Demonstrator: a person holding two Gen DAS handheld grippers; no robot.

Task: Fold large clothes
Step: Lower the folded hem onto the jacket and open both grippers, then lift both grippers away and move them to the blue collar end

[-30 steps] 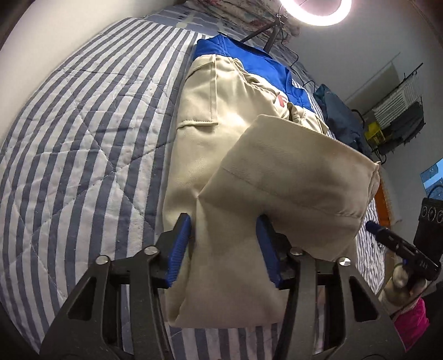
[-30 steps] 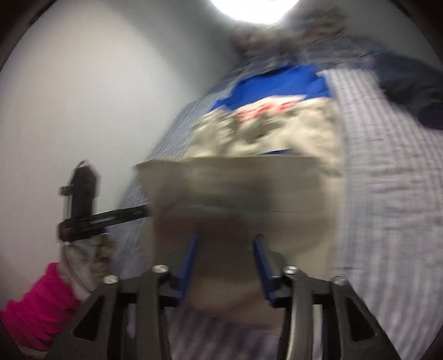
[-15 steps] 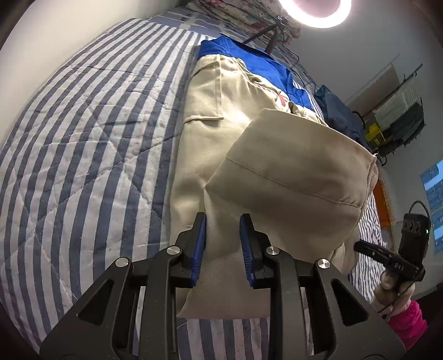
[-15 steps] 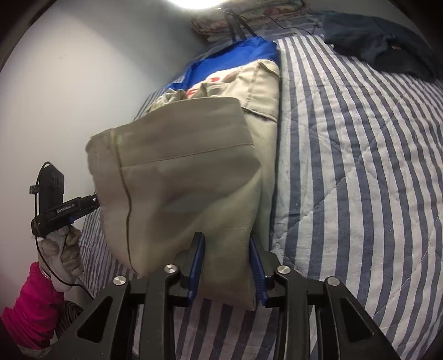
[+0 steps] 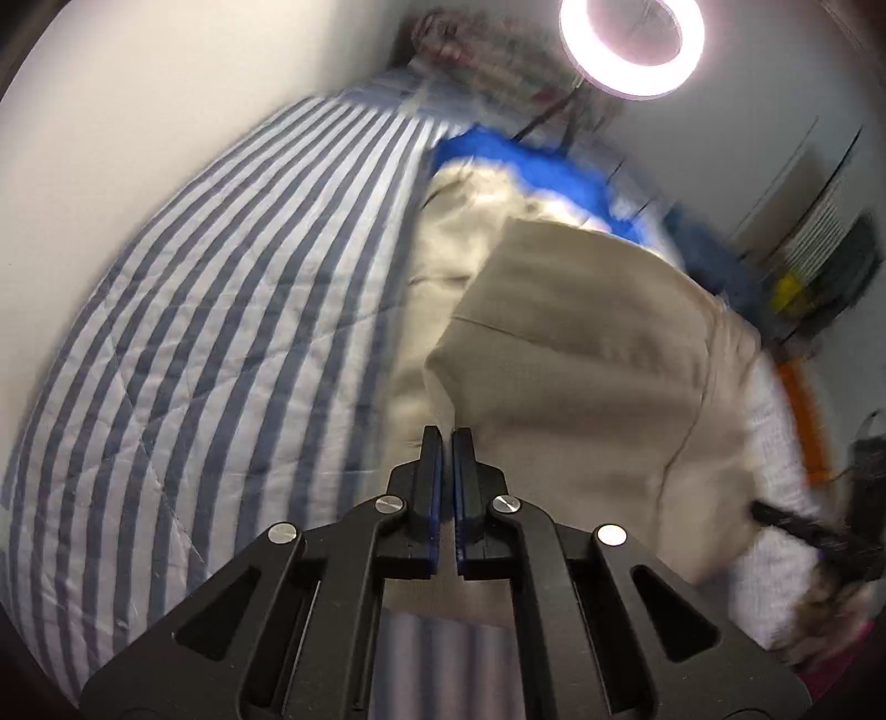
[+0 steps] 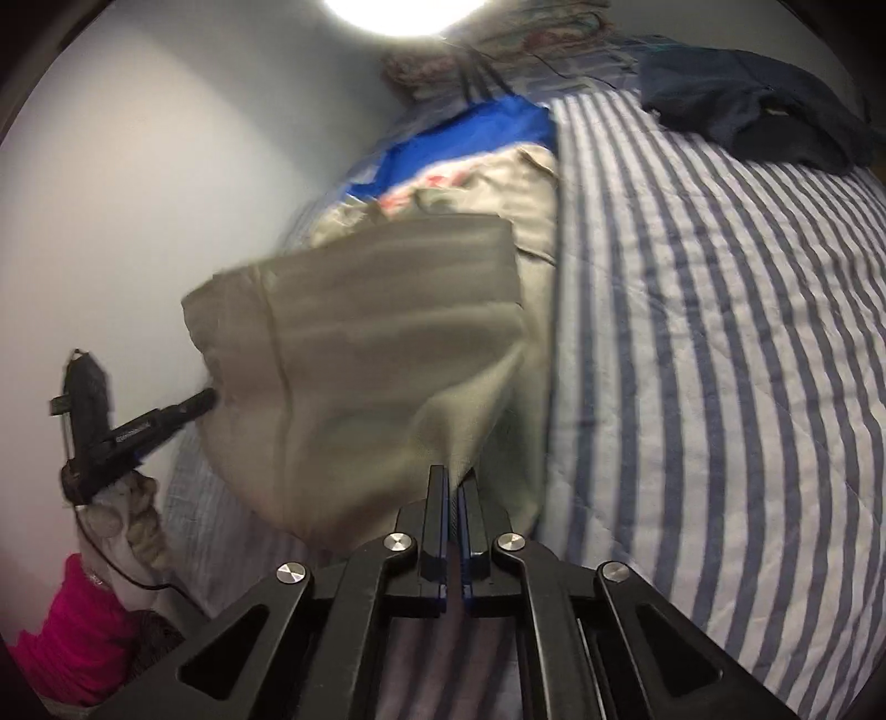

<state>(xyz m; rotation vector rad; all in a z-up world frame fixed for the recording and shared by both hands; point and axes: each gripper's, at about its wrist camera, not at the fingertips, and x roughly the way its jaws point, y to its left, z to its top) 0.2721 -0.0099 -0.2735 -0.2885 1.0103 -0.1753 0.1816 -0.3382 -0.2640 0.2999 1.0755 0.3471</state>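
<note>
On the striped bed [image 5: 183, 343], both grippers' jaws pinch the blurred beige trousers [image 5: 581, 354], hem corners hidden between them

Open striped quilt [image 5: 232, 354] is lying bare to the left of the beige trousers [image 5: 581, 354] in the left wrist view and to their right in the right wrist view, offering clear passage. The raised trouser fold [image 6: 376, 354] is filling the space between both grippers. A dark garment [image 6: 758, 105] is occupying the far corner; a ring light [image 5: 631, 44] is standing at the bed's head.
</note>
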